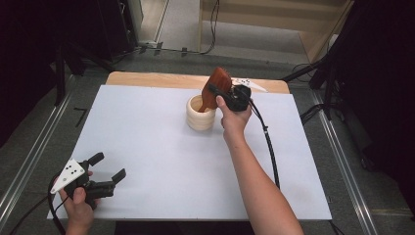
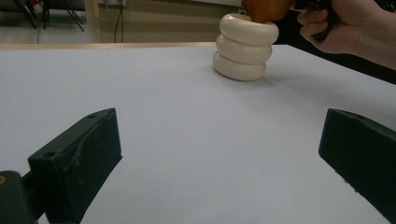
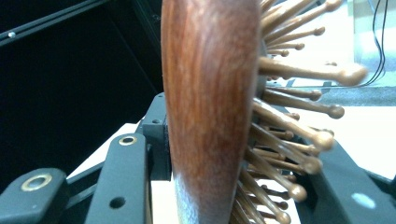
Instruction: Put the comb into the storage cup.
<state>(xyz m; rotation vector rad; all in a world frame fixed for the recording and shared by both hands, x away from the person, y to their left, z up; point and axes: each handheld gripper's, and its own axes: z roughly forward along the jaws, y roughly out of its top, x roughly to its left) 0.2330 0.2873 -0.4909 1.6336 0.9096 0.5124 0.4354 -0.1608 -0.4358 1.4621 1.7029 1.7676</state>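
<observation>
Left gripper (image 1: 106, 172) open over white tabletop (image 1: 161, 161); right gripper (image 1: 219, 93) clamps hairbrush (image 1: 215, 88); dark room.

A wooden desk (image 1: 147, 78), covered almost wholly by a white sheet (image 1: 161, 161), shows bare wood only along its 12 o'clock edge. A cream ribbed holder (image 1: 199, 115) stands on the sheet toward 12 o'clock, apparently three stacked rings.

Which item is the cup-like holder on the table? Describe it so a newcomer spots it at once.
Start from the white sheet covering the table and look toward its far edge, near the middle. There stands the holder, a cream cup shaped like three stacked rings. A brown wooden hairbrush, clamped in the right gripper, pokes handle-first into its open top.
</observation>
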